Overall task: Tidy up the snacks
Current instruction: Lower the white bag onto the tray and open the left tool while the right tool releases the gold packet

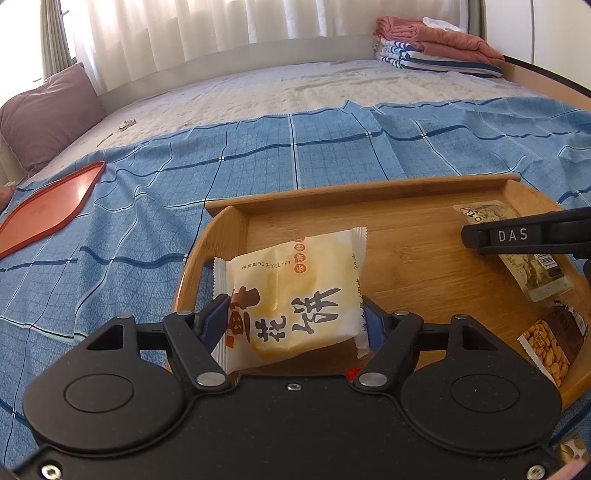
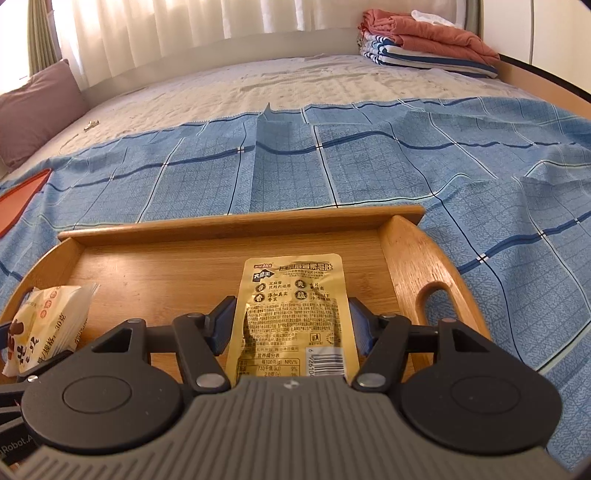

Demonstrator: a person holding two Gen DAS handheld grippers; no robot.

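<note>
The bed carries a blue checked cloth; on it, under both claws, sits a wooden tray, with an orange tray far left of the left claw.

A blue checked cloth with darker blue and white grid lines lies spread and slightly rumpled over the near part of a bed, its far edge ragged against the pale beige quilted mattress cover beyond. At the left end, a mauve fabric pillow leans against the bed's edge. In the far right corner sits a stack of folded bedding: a salmon-pink blanket on top of blue-and-white striped towels. Sheer white curtains hang behind the bed, backlit by daylight.
</note>
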